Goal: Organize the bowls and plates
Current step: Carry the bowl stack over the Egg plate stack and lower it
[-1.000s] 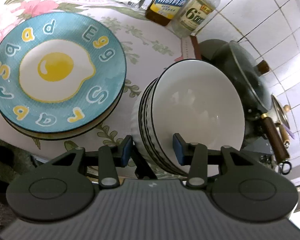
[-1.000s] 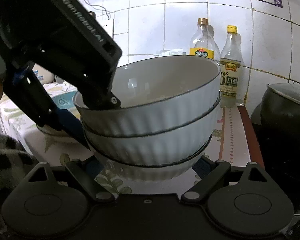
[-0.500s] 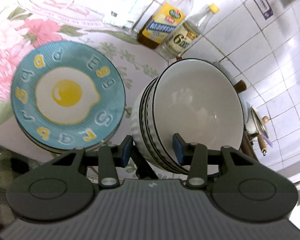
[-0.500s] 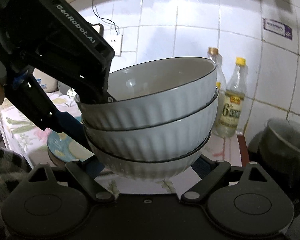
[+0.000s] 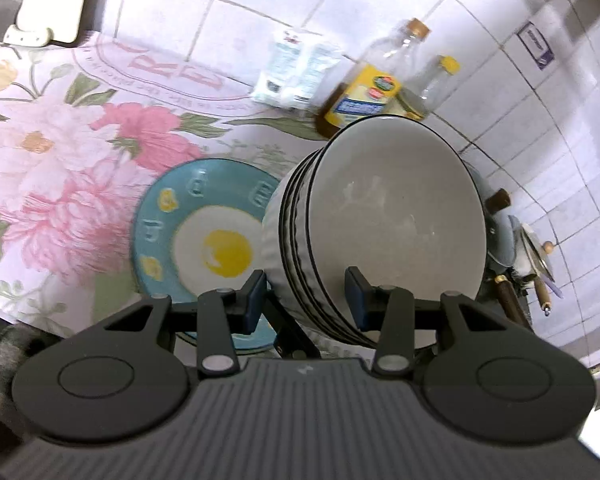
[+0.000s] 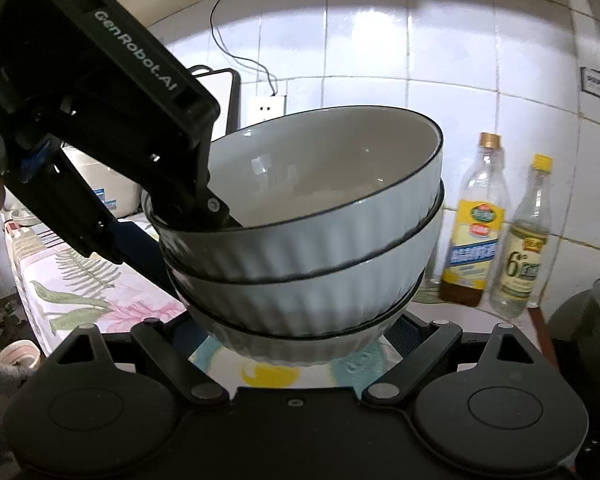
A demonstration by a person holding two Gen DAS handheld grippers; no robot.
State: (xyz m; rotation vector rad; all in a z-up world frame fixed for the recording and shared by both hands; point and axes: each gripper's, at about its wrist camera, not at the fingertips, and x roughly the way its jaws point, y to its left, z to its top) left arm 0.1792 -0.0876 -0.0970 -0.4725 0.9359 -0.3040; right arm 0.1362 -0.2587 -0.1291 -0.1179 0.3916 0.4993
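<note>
White stacked bowls (image 5: 380, 224) sit clamped between both tongs, left tongs (image 5: 306, 296) and right tongs (image 6: 296, 336).

The bowls (image 6: 300, 240), three nested white ones with dark rims, are above a blue plate (image 6: 352, 364). The left gripper (image 6: 220, 216) clamps their near-left rim, one finger inside, one outside. The right gripper (image 6: 296, 340) has a finger on each side of the lowest bowl. Two bottles (image 6: 496, 224) stand by the tiled wall (image 6: 380, 40).
</note>
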